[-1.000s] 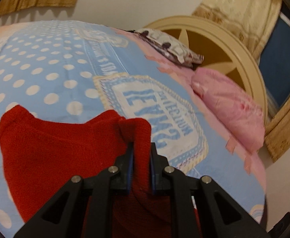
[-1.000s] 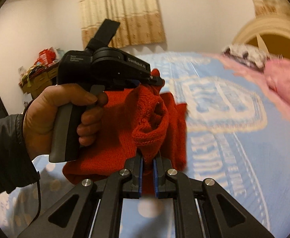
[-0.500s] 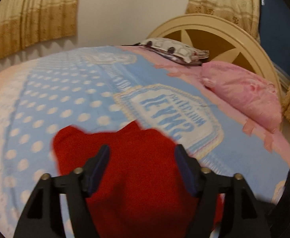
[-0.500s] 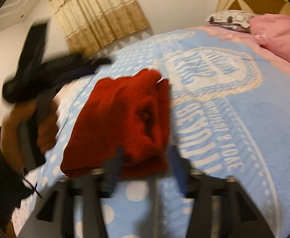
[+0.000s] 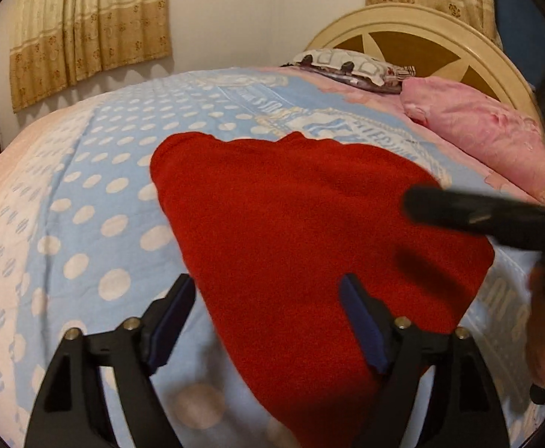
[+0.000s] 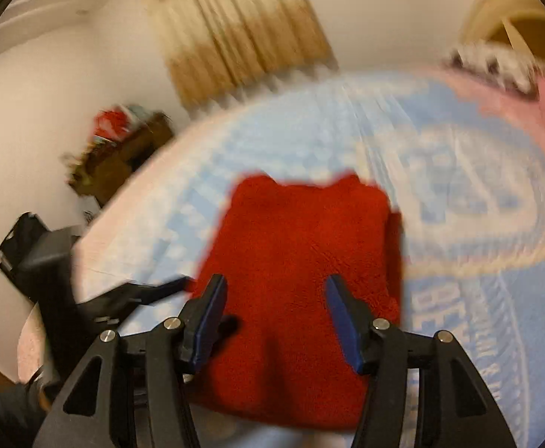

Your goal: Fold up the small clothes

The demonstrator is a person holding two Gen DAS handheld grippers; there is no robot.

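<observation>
Left wrist view, red garment on bedspread, beyond spread jaws

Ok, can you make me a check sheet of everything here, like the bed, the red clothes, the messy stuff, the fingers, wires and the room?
Surface: bed with a blue polka-dot blanket, pink along its edges.
Job's things: red knitted garment lying flat on the blanket, nothing gripping it.
Clutter: pink pillow and a patterned pillow by the headboard; a blurred pile on a brown stand at the wall.
Grippers: left gripper open, fingers apart above the garment's near edge; right gripper open over the garment.
Cables: nothing seen.
Surroundings: cream headboard, beige curtains, pale walls; the right wrist view is motion-blurred.
</observation>
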